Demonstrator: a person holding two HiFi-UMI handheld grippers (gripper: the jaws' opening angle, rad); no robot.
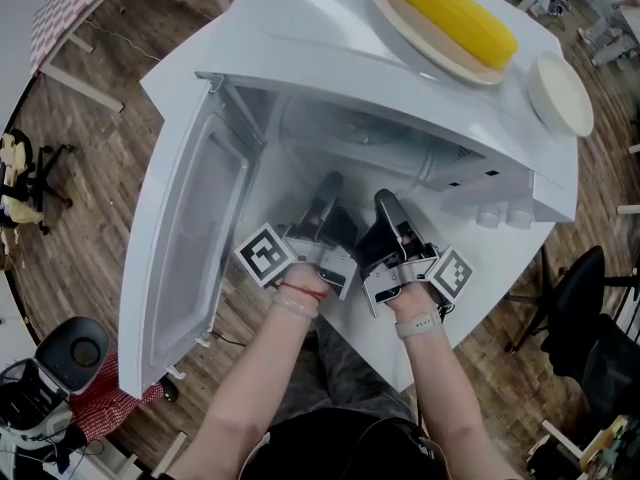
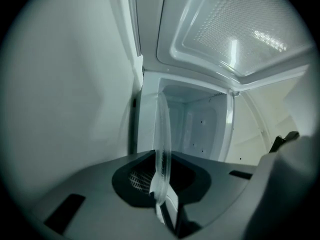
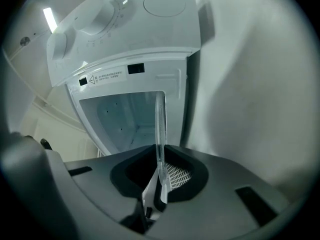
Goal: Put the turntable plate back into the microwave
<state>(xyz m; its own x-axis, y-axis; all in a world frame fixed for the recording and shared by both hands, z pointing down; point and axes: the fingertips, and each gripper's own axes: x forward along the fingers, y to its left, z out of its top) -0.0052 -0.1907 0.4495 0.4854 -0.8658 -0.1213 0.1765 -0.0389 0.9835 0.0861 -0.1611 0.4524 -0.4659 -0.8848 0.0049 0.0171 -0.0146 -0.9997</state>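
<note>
The white microwave (image 1: 330, 48) stands with its door (image 1: 190, 238) swung open to the left. Both grippers reach into the mouth of its cavity (image 1: 350, 138). The clear glass turntable plate (image 2: 162, 134) appears edge-on in the left gripper view, and my left gripper (image 2: 161, 194) is shut on its rim. In the right gripper view the plate (image 3: 160, 129) is again a thin upright sliver, with my right gripper (image 3: 161, 184) shut on it. From the head view, the left gripper (image 1: 325, 193) and right gripper (image 1: 388, 208) sit side by side; the glass itself is hard to make out there.
On top of the microwave lie a corn cob (image 1: 450, 13) on an oval dish and a small white dish (image 1: 560, 93). Control knobs (image 1: 497, 213) sit right of the cavity. A black office chair (image 1: 585, 308) stands at the right; the open door blocks the left side.
</note>
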